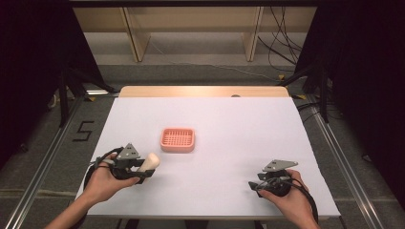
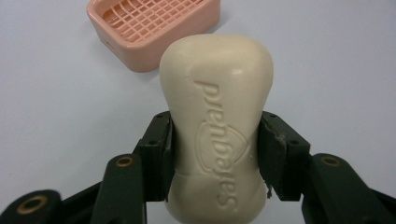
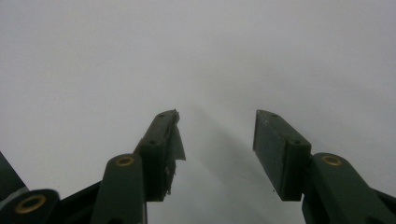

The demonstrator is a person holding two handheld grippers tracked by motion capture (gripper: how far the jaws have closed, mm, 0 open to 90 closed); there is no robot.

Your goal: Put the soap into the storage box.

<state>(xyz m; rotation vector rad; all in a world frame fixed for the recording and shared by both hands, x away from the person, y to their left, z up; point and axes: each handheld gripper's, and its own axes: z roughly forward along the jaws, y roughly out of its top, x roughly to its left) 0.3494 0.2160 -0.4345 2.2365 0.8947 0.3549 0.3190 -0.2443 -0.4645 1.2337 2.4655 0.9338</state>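
Left tongs [image 2: 215, 154] clamped on soap bar [image 2: 215, 121], brand lettering readable in left gripper view, pink soap dish [image 1: 177, 140] mid-frame in high view, right tongs [image 3: 215, 154] apart over bare surface [image 1: 229, 124]

A white-covered table [image 1: 229, 143] stood on grey floor [image 1: 43, 143]; pale wooden shelving [image 1: 191, 28] and trailing cables [image 1: 282, 43] lay beyond.

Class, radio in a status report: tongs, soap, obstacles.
Left tongs shut on cream soap bar. Right tongs open, empty. Pink slotted plastic soap dish ahead, path clear.
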